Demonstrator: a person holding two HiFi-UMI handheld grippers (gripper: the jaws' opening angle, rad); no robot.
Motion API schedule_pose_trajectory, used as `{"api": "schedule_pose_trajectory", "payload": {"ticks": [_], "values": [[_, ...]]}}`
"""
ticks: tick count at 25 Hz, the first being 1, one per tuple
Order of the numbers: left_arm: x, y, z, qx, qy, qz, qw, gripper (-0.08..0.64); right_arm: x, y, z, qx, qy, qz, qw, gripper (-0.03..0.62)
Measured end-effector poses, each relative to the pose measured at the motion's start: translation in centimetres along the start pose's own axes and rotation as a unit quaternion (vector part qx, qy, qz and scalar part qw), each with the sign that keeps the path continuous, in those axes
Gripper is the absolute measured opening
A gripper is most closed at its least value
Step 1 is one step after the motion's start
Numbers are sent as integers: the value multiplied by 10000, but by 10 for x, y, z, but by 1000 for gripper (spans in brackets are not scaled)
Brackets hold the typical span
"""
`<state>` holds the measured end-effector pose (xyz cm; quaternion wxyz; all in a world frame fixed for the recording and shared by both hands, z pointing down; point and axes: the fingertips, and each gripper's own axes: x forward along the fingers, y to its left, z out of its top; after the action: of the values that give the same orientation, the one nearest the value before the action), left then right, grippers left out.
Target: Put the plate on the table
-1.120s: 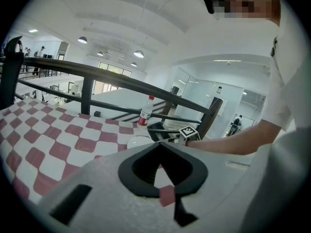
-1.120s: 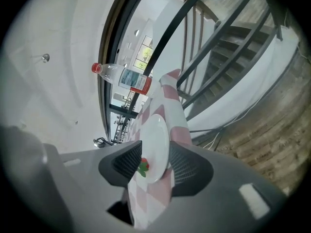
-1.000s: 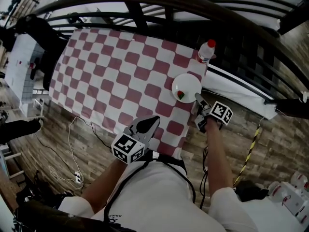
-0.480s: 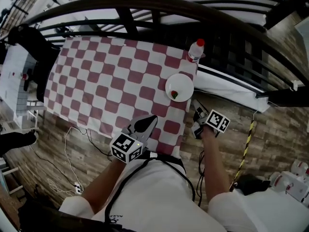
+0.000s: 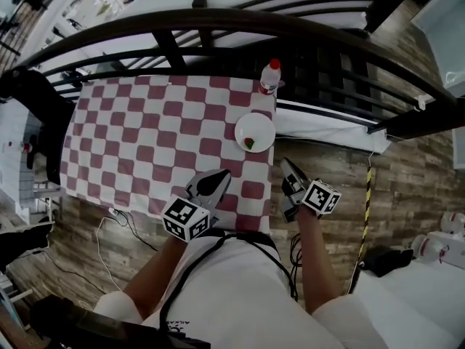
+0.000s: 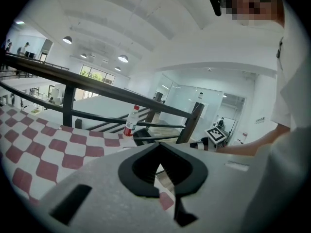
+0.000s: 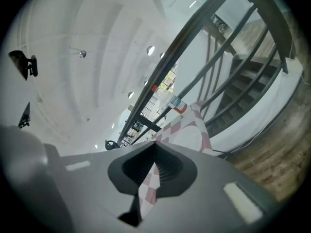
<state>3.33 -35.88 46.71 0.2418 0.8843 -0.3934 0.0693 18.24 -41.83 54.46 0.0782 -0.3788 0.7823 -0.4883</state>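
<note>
Plate down on the checked counter, just on the person's side of the bottle, with a small red-and-green bit on it. Now the right tongs: jaws have just been closing and meet with nothing between them. They hang farther from the bottle than the plate does, out past the counter's edge over the floor, tips aimed back toward the bottle. And the left tongs, closed and empty too, sit well to the bottle's left, nearer the person. It's a round plate, no axis to line up, and the right hand is clearly nearer. Placing looks done.
</note>
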Motion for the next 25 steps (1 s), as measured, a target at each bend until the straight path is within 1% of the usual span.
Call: {"api": "schedule_pose_trajectory", "payload": {"ticks": [7,10,17,22,25], "values": [[-10,0,15,154,-37,-210,9997,5,-23,57,-4,-337,-338,236,9986,6],[-15,0,18,199,-74,-288,9994,5,-30,81,-5,-393,-545,395,9970,6],[-25,-2,27,252,-175,-412,9987,5,-44,123,-2,-609,-854,593,9927,6],[-34,-6,32,313,-278,-523,9978,5,-54,142,-16,-991,-916,535,9894,5],[-39,-8,32,345,-280,-575,9974,5,-59,147,-25,-1074,-951,469,9886,5]]}}
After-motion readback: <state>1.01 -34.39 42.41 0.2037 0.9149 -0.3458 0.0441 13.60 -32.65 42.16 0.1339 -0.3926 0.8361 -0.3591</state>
